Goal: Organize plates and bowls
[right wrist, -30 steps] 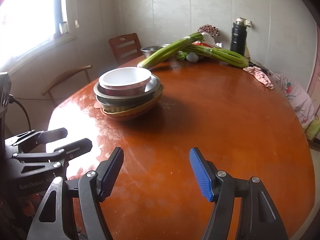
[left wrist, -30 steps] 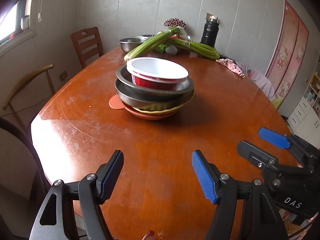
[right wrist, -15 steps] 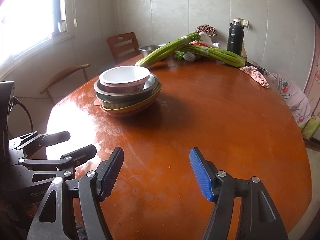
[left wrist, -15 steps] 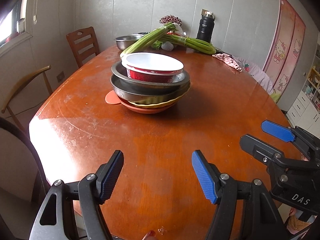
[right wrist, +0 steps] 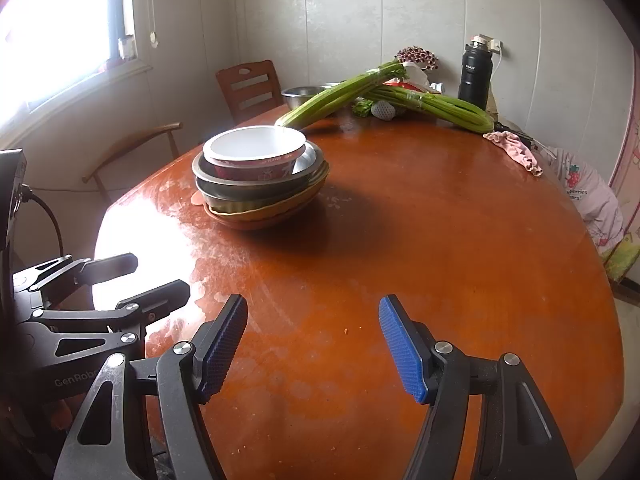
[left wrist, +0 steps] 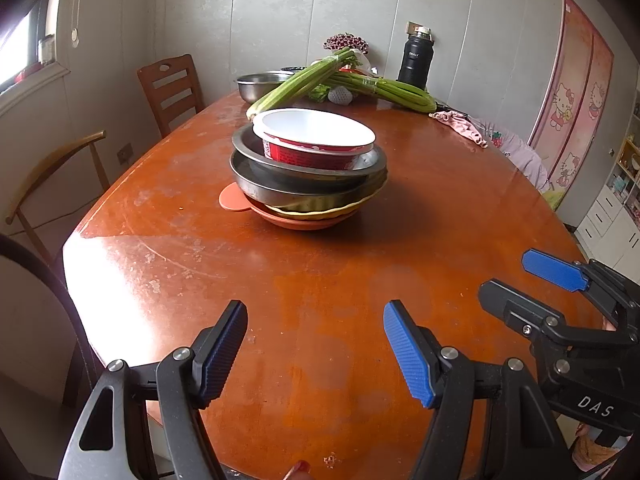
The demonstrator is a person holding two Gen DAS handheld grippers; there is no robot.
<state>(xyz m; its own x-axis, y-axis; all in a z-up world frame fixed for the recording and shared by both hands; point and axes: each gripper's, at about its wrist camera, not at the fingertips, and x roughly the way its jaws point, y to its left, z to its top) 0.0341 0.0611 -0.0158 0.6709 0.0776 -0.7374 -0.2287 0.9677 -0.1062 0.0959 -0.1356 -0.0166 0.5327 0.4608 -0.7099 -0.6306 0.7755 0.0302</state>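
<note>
Stack (left wrist: 308,176) well beyond both jaws

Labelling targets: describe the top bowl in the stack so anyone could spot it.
On the reddish-brown wooden table, find the stack of dishes near the middle. The topmost piece is the red-walled, white-inside paper bowl; the two bowls beneath are bare steel, then yellow and orange plates.

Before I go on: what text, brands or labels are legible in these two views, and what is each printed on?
"DAS": on the right gripper body, left wrist view.
"GenRobo", cut off: on the left gripper body, right wrist view.
"berries": partly readable on the pink garment.
White lettering on the black flask: too small to read.
Print on the red-and-white bowl: too small to read.
</note>
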